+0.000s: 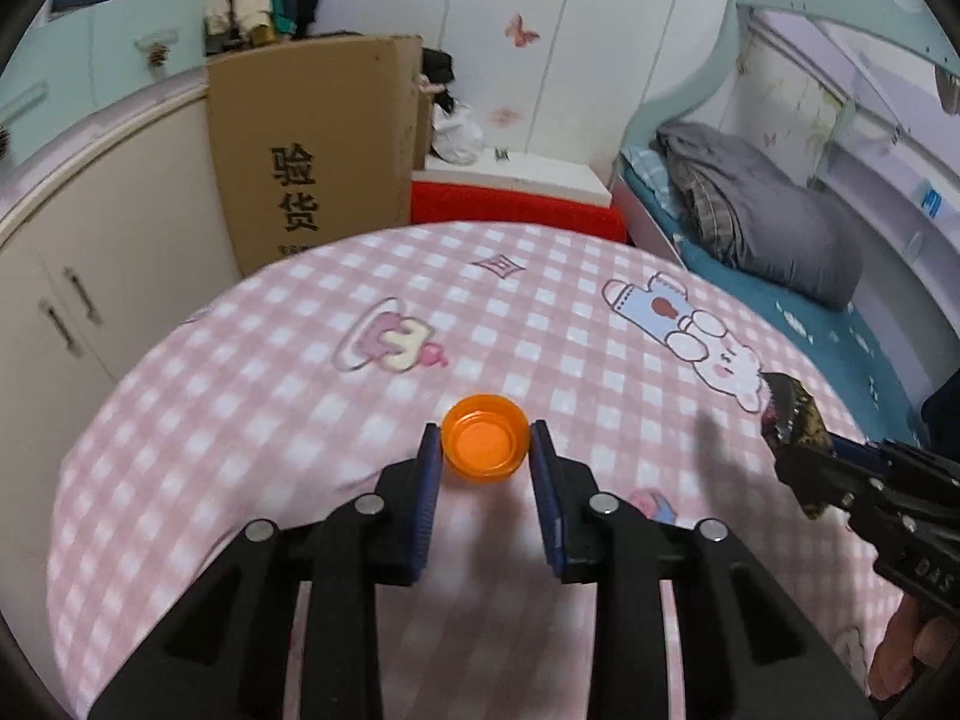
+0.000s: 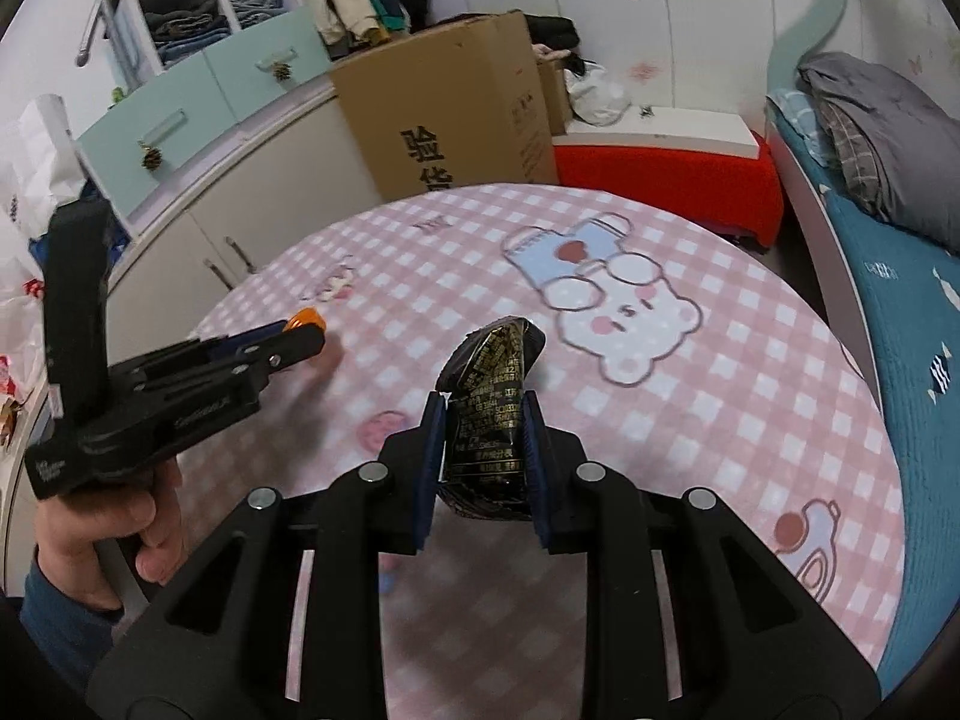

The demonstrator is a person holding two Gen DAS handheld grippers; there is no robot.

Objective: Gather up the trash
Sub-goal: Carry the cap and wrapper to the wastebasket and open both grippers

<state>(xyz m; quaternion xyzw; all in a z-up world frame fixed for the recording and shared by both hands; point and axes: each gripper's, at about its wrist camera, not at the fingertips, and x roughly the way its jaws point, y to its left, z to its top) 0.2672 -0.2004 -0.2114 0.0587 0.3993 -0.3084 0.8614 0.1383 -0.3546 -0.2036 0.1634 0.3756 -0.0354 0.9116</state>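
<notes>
The round tabletop (image 1: 240, 396), covered in a pink checked cloth with cartoon bears and bottles, carries little else near the two pieces of trash, and nothing blocks either one. Behind it stand a tall cardboard box (image 1: 318, 150) printed with black characters, a red-covered low seat (image 1: 516, 213) and cream cabinet doors (image 1: 72, 300); a bed (image 2: 900, 312) with a teal quilt and a grey blanket runs along the right.

The left hand-held gripper (image 1: 485, 450) is clenched on an orange cap (image 1: 485, 447), its blue pads pressing both sides. The cap sits on the cloth near the tabletop's middle, open side up, its axis upright.

The right hand-held gripper (image 2: 483, 438) grasps a black wrapper (image 2: 489, 414) with gold print, pinched across its lower half. The wrapper's long axis runs away from the camera along the fingers, its crumpled top leaning slightly right; it appears lifted off the cloth. A hand (image 2: 114, 540) in a blue sleeve grips the left tool's handle.

The walls are white with pink butterfly stickers.
</notes>
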